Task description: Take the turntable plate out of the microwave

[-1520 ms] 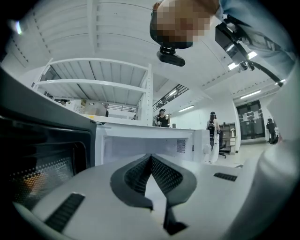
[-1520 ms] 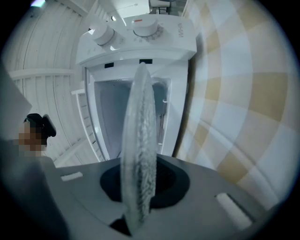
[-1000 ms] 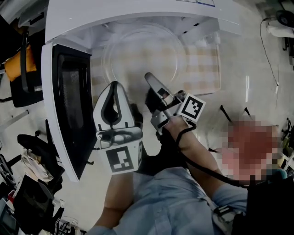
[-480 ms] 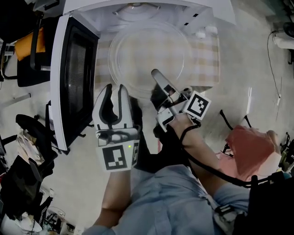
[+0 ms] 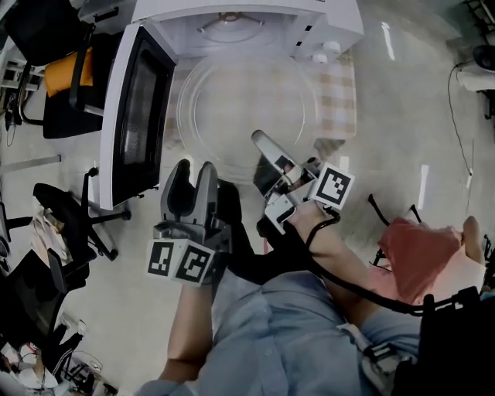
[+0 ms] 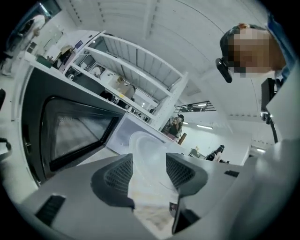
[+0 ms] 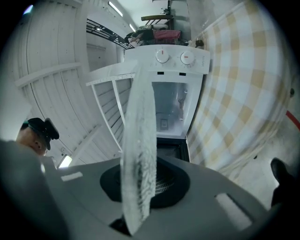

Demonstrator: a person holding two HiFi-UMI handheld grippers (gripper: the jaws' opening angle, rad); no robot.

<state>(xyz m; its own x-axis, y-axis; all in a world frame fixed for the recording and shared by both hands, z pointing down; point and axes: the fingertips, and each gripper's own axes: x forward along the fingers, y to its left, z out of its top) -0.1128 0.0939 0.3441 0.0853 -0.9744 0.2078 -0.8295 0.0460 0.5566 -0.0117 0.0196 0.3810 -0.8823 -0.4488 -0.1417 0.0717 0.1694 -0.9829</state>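
Observation:
The clear glass turntable plate (image 5: 232,100) hangs outside the white microwave (image 5: 232,15), over the checked tablecloth. My right gripper (image 5: 261,141) is shut on the plate's near rim. In the right gripper view the plate (image 7: 139,140) runs edge-on between the jaws of that gripper (image 7: 140,190). My left gripper (image 5: 194,172) is at the plate's near left edge. Its jaws have just been opening and stand apart. In the left gripper view the plate (image 6: 147,150) shows past the gap of that gripper (image 6: 150,172); neither pad presses on it.
The microwave door (image 5: 139,116) stands swung open to the left, close to my left gripper. The checked cloth (image 5: 340,93) covers the table under the microwave. Office chairs (image 5: 54,85) stand on the floor at far left. A red cloth (image 5: 418,255) lies at right.
The plate has come out of the microwave cavity toward me in the right gripper. The left gripper has rolled, drawn toward the left and opened its jaws.

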